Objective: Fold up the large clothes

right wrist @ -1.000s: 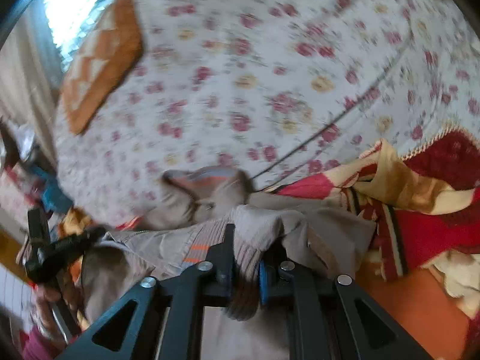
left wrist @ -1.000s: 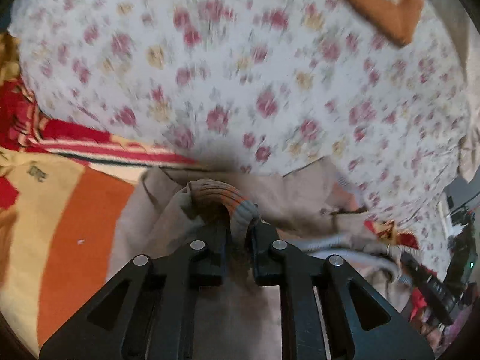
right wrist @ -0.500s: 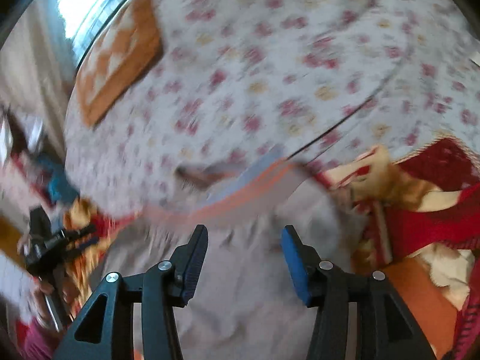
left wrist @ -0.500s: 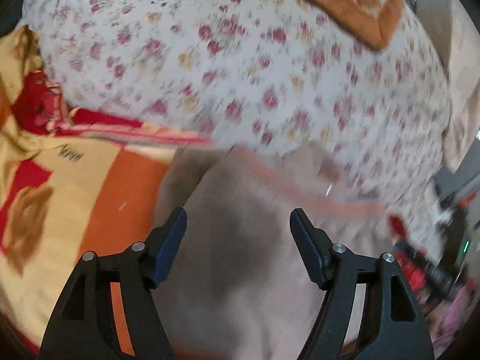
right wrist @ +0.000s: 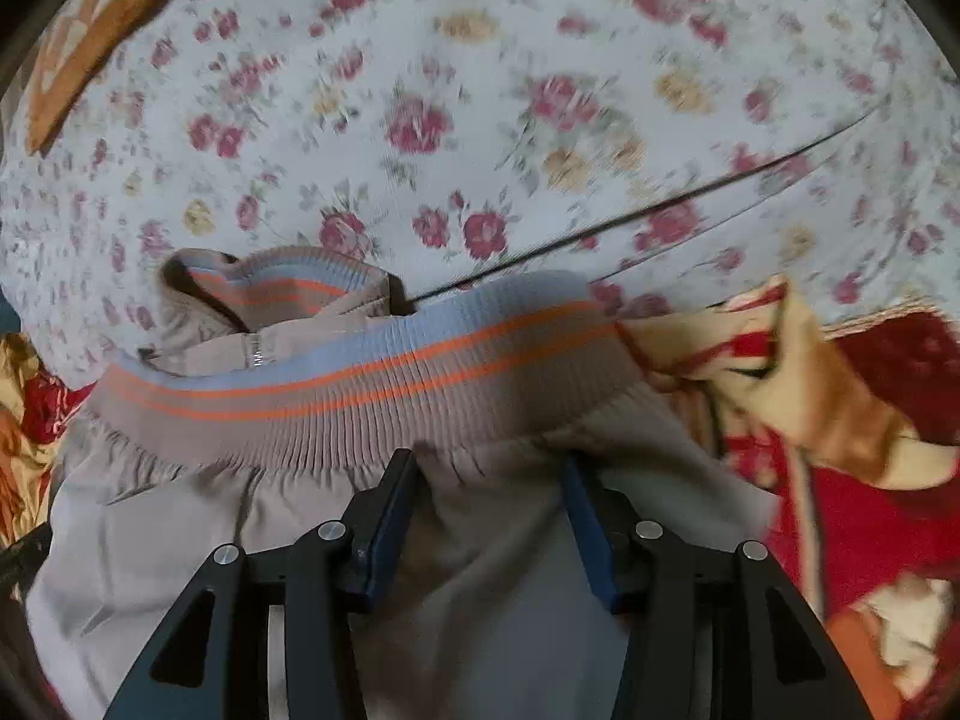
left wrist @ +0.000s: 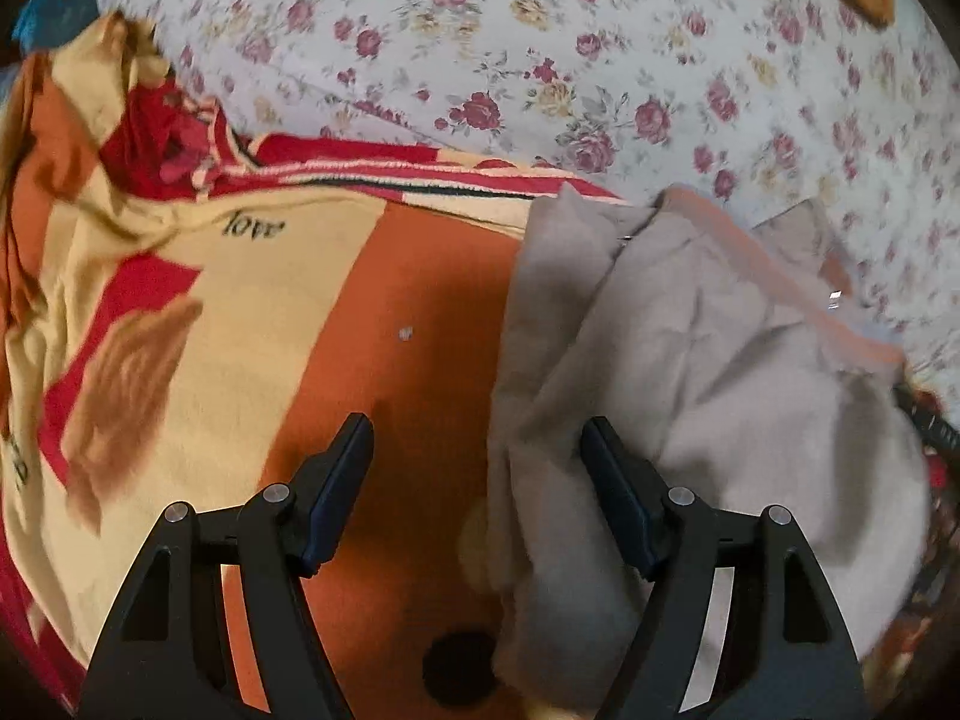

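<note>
A beige jacket [left wrist: 690, 360] lies bunched on the bed, at the right of the left wrist view. My left gripper [left wrist: 475, 426] hovers open over the orange blanket [left wrist: 390, 300]. Its right finger [left wrist: 618, 492] stands over the jacket's left edge, and no cloth is pinched. In the right wrist view the jacket [right wrist: 180, 510] fills the lower half. Its ribbed hem [right wrist: 372, 384], striped blue and orange, runs across the middle, with the collar [right wrist: 270, 288] beyond it. My right gripper [right wrist: 487, 459] is open just below the hem, over the beige cloth and gripping nothing.
A floral bedsheet [left wrist: 540, 60] covers the bed beyond the jacket. The red, yellow and orange blanket [right wrist: 870, 510] lies crumpled at the right of the right wrist view. An orange cushion [right wrist: 90, 48] sits at the far end. A thin dark cord [right wrist: 720, 180] crosses the sheet.
Both grippers were shut on the jacket's ribbed hem a second ago and have let it go. The jacket now lies flat, and the left gripper has shifted leftwards over the orange blanket.
</note>
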The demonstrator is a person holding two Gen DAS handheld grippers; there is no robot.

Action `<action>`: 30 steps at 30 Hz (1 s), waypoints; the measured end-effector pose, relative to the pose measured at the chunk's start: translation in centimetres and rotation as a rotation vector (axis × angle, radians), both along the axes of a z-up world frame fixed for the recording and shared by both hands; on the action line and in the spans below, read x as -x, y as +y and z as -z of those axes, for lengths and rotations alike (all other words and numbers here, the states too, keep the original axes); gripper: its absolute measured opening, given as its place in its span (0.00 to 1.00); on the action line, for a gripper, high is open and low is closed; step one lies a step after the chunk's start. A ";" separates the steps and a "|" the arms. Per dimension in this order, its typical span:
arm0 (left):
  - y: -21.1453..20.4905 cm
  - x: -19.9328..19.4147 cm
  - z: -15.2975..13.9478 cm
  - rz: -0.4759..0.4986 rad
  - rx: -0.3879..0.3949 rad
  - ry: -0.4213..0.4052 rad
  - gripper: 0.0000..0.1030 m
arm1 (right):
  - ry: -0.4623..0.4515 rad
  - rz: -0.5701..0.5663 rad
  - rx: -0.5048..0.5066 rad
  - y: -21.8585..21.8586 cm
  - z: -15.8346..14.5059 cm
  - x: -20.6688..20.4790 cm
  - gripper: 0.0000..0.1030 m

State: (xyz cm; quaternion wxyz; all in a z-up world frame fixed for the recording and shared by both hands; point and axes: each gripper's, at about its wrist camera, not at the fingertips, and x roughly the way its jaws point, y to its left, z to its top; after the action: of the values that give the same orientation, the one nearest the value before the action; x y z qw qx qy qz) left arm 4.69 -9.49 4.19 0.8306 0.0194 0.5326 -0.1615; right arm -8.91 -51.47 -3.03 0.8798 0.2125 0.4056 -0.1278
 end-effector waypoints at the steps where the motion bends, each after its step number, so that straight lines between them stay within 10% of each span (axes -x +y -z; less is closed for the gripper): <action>1: 0.4 0.5 -0.4 0.006 0.015 -0.004 0.71 | -0.013 -0.004 -0.017 0.0 -0.6 1.0 0.46; 6: 1.9 2.7 -1.8 0.049 0.099 0.002 0.71 | -0.066 -0.005 -0.007 0.2 -3.2 9.9 0.72; 10: 1.6 3.3 -0.4 0.047 0.098 0.041 0.71 | -0.028 0.033 0.021 0.2 -2.0 13.6 0.74; 11: 1.5 3.5 0.1 0.047 0.077 0.043 0.71 | 0.009 0.016 0.007 0.3 -0.9 13.6 0.70; 13: 1.5 3.7 1.2 0.050 0.053 0.039 0.71 | 0.049 -0.010 -0.027 0.4 0.3 13.1 0.17; 23: 2.0 5.4 -0.2 0.047 0.013 -0.016 0.72 | 0.029 0.111 0.010 0.9 -1.6 16.4 0.17; 27: 1.9 6.1 -0.5 0.049 -0.015 -0.057 0.72 | -0.068 0.011 0.013 5.0 -5.8 14.7 0.52; 30: 1.8 6.0 0.1 0.052 -0.011 -0.042 0.72 | -0.105 -0.136 -0.018 9.0 -7.4 11.3 0.57</action>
State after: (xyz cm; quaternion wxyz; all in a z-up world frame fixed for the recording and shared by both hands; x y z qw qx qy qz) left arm -1.34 -7.72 4.14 0.8370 0.0413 0.5152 -0.1797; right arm -20.23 -42.51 4.32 0.9044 0.1989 0.3737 -0.0528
